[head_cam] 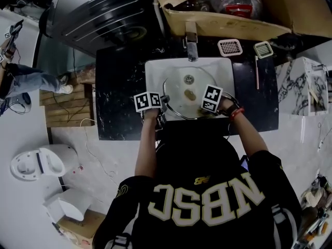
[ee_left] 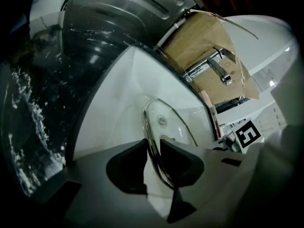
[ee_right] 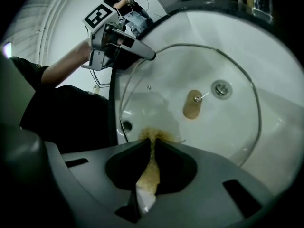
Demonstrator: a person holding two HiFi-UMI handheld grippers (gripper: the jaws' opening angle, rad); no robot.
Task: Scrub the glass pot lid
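Observation:
The glass pot lid [head_cam: 188,98] with a metal rim and a brown knob [ee_right: 192,103] sits tilted in the white sink [head_cam: 155,69]. My left gripper [ee_left: 153,148] is shut on the lid's metal rim [ee_left: 151,137] at its left edge. Seen from the right gripper view, the left gripper [ee_right: 124,47] holds the rim at the upper left. My right gripper [ee_right: 153,146] is shut on a yellow-brown scouring pad [ee_right: 149,172], whose frayed end touches the near part of the glass. In the head view the right gripper [head_cam: 213,108] is at the lid's right edge.
A chrome tap [head_cam: 191,44] stands behind the sink. Two strainers [head_cam: 230,47] lie on the black counter [head_cam: 116,92] at the back right. A cardboard box [head_cam: 228,19] sits behind the tap, and a dark appliance [head_cam: 104,14] is at the back left.

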